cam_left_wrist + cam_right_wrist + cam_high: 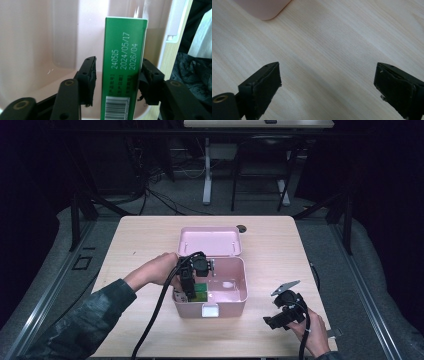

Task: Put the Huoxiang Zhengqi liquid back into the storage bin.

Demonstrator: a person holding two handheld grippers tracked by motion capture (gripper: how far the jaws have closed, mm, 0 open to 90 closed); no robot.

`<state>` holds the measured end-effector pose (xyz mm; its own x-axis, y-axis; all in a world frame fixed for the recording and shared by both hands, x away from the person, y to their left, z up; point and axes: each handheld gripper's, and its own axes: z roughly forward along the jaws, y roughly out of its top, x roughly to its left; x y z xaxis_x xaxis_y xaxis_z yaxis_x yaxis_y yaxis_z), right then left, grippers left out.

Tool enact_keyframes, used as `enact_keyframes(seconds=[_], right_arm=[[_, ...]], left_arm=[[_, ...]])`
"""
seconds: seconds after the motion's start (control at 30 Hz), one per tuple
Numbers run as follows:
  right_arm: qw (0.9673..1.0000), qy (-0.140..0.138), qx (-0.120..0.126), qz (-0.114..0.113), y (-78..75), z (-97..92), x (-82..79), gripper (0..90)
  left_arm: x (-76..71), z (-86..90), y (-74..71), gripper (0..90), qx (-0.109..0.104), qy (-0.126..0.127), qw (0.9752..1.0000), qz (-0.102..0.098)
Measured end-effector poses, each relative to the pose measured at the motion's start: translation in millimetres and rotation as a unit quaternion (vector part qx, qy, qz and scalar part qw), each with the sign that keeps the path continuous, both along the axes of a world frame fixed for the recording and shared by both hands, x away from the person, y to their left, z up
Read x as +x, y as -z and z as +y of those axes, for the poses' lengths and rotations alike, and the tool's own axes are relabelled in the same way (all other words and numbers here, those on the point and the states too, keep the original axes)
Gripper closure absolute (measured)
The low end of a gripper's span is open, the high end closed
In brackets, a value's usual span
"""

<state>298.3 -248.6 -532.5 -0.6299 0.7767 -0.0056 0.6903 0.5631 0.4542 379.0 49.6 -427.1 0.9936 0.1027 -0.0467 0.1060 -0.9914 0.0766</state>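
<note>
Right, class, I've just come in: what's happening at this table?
A person at a wooden table works with a claw in each hand. The left claw is down inside an open pink box, its jaws either side of a green carton standing near the box's front left; a small gap shows at one pad, so the grip isn't certain. The right claw hangs open over bare table, right of the box, holding nothing.

Green box (123,67): 240515, 2024/05/17, 2026/04
</note>
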Motion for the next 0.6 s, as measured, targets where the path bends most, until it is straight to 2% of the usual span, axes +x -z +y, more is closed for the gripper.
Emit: enact_keyframes(seconds=[0.13,0.23,0.5,0.6], right_arm=[[1.0000,0.002,0.004,0.000,0.0,0.0,0.0,6.0],[1.0000,0.000,0.004,0.001,0.1,0.5,0.0,5.8],[0.9999,0.003,0.011,0.003,-0.3,0.0,-0.2,5.4],[0.9999,0.002,0.012,0.002,-0.4,0.0,-0.1,5.2]], left_arm=[[1.2,2.8,-2.8,46.6,-0.001,-0.007,1.0000,-0.001],[3.0,5.2,-6.6,41.9,-0.010,-0.018,0.9998,-0.003],[7.4,16.2,-28.2,31.1,-0.039,-0.043,0.9982,-0.014],[8.4,20.3,-36.5,24.6,-0.042,-0.045,0.9979,-0.017]])
